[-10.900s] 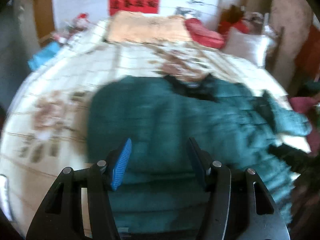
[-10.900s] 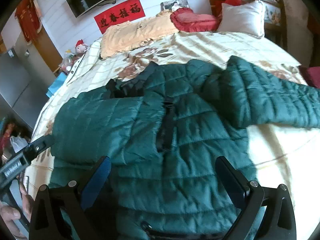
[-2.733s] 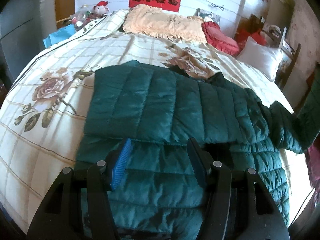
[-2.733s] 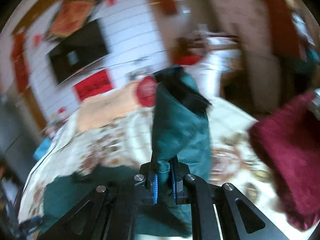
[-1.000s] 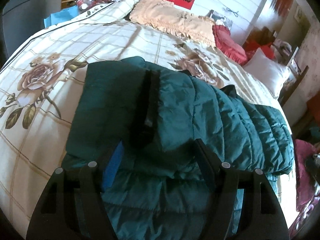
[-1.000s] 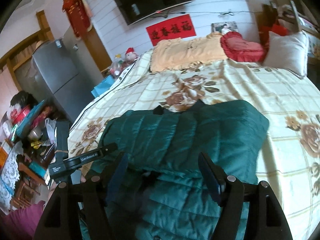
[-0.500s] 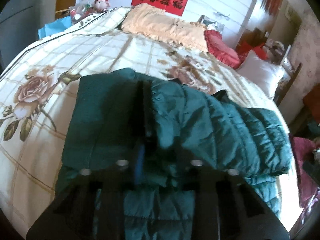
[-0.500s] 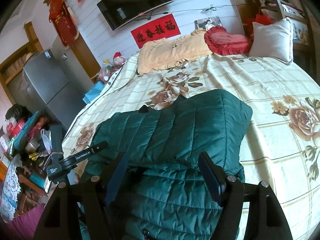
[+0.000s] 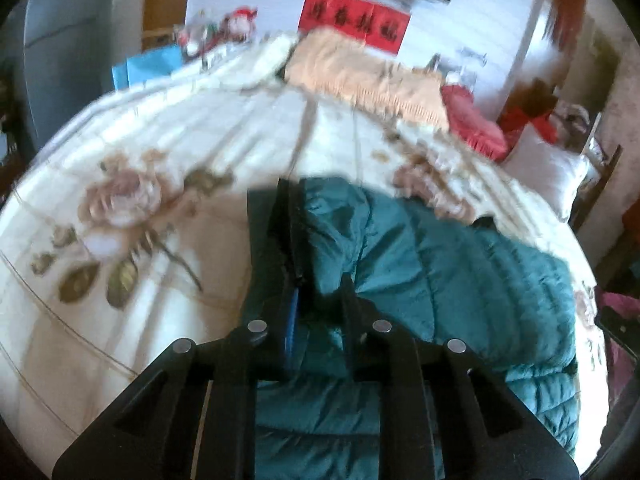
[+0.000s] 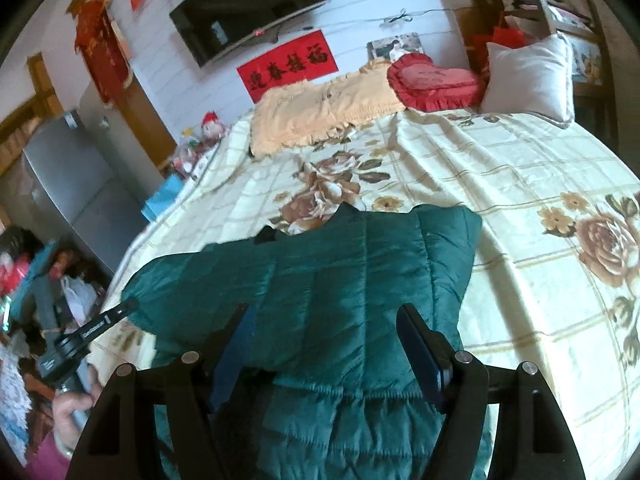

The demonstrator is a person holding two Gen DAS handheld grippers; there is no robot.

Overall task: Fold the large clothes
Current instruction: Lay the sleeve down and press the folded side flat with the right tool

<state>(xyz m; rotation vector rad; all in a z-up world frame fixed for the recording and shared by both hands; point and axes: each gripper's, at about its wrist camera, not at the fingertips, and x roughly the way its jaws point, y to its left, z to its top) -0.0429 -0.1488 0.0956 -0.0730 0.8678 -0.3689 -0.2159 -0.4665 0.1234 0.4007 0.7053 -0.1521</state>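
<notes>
A dark green quilted jacket lies folded on a bed covered with a cream floral bedspread. The right gripper hangs over the jacket's near half, its blue-padded fingers spread wide and holding nothing; the puffed fabric fills the space under and between them. The left gripper has its fingers drawn close together around a raised ridge of the same jacket, pinching the cloth at its left edge, where a dark strip of lining or zipper tape runs forward from the fingertips; motion blur softens this view. In the right wrist view the left gripper appears low at the left margin beside the bed, the person's hand gripping its handle.

Beyond the jacket, just ahead of both grippers, the bedspread shows a large printed rose. Farther on, at the head of the bed, rest an orange frilled pillow, a red heart-shaped cushion to its right and a white pillow further right. On the white wall behind hang a red banner with Chinese characters and a dark television. A grey refrigerator stands far left.
</notes>
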